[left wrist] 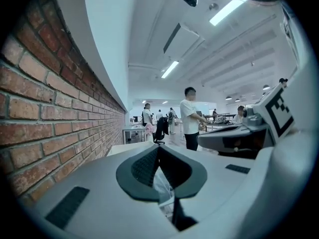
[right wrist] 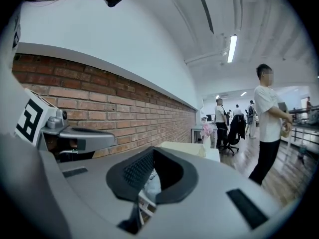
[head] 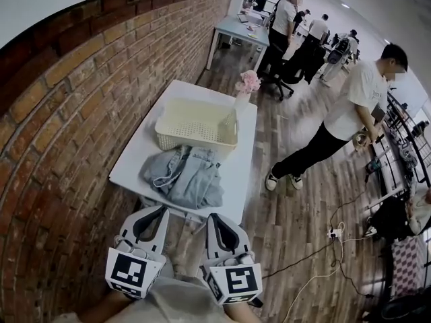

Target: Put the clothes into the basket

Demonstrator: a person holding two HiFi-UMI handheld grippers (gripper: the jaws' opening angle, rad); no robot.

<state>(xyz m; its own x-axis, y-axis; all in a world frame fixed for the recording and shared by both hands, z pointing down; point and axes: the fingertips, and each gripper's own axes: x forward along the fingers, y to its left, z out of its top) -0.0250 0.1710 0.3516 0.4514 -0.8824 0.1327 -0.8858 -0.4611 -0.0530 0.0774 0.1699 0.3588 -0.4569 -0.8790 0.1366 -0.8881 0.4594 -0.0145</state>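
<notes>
A crumpled blue-grey denim garment (head: 183, 175) lies on the near end of the white table (head: 242, 160). Just beyond it stands an empty cream lattice basket (head: 195, 123), which shows as a pale edge (right wrist: 182, 148) in the right gripper view. Both grippers hover side by side before the table's near edge, short of the garment. My left gripper (head: 160, 210) (left wrist: 158, 148) is shut with nothing in it. My right gripper (head: 211, 217) (right wrist: 153, 151) is likewise shut and empty. Each gripper view shows the other gripper alongside.
A brick wall (head: 74, 113) runs along the table's left side. A vase of pink flowers (head: 248, 83) stands at the far right corner by the basket. A person (head: 347, 116) stands on the wooden floor to the right, where cables (head: 323, 247) trail.
</notes>
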